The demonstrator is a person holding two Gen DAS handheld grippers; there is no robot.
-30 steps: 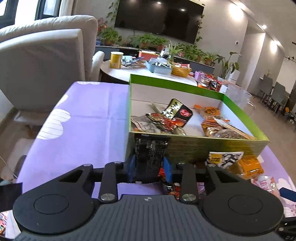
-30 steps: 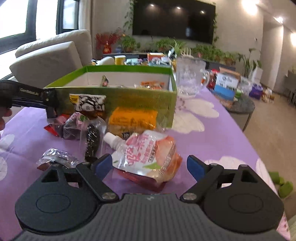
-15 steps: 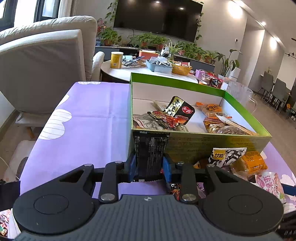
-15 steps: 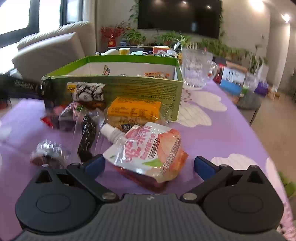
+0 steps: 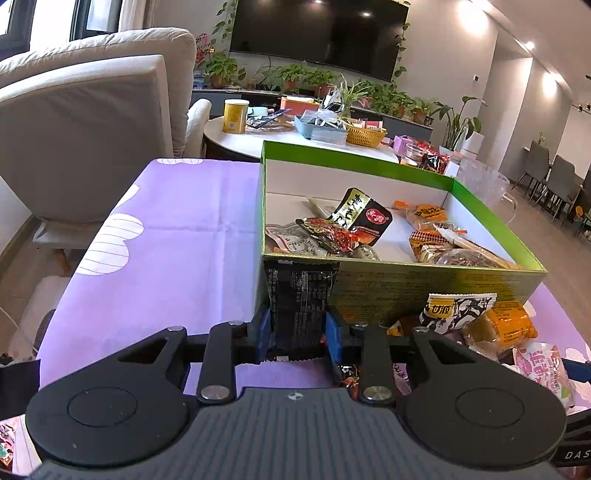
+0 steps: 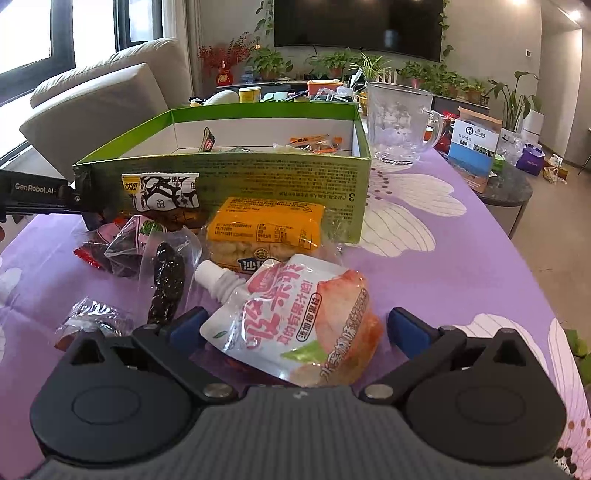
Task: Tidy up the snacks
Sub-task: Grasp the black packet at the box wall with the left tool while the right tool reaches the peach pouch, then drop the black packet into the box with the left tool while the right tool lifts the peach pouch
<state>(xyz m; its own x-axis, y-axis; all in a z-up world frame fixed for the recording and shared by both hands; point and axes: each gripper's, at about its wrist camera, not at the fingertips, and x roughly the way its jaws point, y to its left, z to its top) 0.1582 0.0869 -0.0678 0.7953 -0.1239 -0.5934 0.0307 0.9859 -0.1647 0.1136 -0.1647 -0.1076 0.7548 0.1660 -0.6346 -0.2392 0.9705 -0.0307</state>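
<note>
Closer now, the right gripper (image 6: 295, 325) spreads around the pouch (image 6: 295, 317); left gripper (image 5: 297, 328) pinches a black packet (image 5: 299, 295) beside the box (image 5: 424, 288).

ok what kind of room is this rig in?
Most likely a home living room, open to a dining area. Signs: a wall-mounted TV above a row of potted plants, and a pale sofa beside the purple-clothed table.

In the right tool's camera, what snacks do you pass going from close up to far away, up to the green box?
Peach jelly pouch between the open tool's fingers → yellow corn pack → green box.
</note>
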